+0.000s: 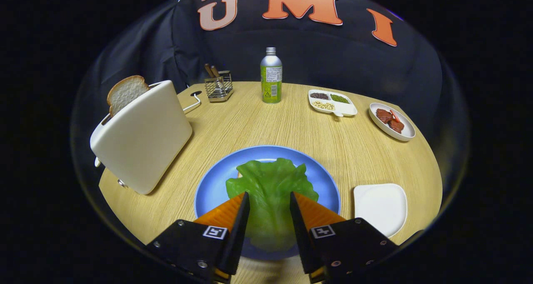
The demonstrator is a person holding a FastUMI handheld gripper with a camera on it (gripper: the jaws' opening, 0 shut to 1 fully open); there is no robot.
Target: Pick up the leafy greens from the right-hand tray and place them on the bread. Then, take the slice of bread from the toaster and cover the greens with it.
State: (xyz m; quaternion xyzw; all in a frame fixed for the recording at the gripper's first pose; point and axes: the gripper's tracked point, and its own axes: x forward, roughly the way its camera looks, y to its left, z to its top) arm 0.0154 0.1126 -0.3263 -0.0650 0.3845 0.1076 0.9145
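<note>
Two fingers of the gripper [269, 197] stand spread apart over a blue plate [212, 188] on the round wooden table [266, 121]. A green lettuce leaf [270, 188] lies on the plate between the fingers — they sit at its sides, and I cannot tell if they touch it. A tiny bit of bread [239, 175] peeks out under the leaf. A white toaster [143, 136] stands to the left, tilted in this view, with a bread slice [125, 93] sticking up from its slot. A white square tray [381, 207] sits just right of the plate. Far back stand a metal bottle [271, 76], a wire basket [218, 87], a split dish of beans [332, 102] — and a small dish of red-brown food [393, 120].
</note>
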